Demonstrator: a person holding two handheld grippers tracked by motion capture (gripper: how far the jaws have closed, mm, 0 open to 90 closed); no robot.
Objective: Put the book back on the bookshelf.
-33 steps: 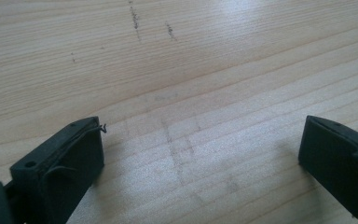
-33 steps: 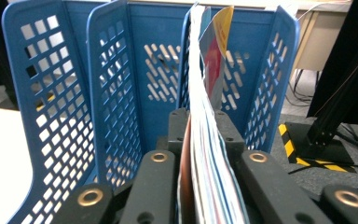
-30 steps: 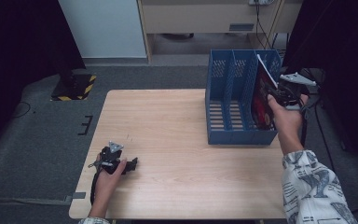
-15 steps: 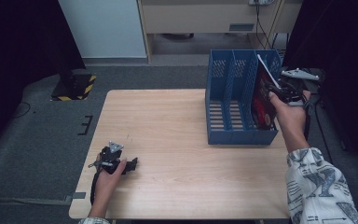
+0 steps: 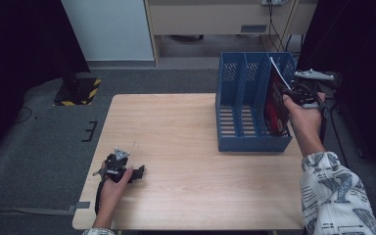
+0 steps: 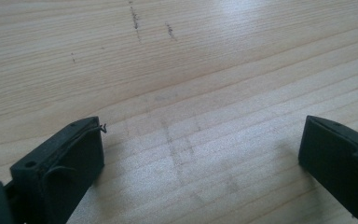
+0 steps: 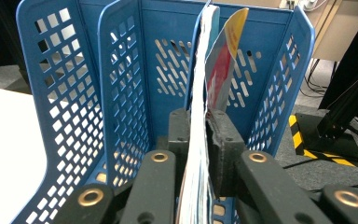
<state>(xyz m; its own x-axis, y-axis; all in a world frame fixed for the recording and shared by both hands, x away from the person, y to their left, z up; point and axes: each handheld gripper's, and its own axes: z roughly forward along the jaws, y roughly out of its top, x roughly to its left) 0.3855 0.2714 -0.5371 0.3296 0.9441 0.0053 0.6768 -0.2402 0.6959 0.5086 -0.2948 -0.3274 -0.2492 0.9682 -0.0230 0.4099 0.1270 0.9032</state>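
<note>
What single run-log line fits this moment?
right tool: shut on magazine | magazine: in blue file rack | left tool: open, on table

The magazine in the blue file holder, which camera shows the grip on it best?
The right gripper view: the right gripper is shut on the magazine. The high view shows its red cover leaning in the file holder.

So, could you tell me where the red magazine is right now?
The red magazine stands in the blue file rack's rightmost compartment at the table's far right, clamped by the right gripper.
</note>
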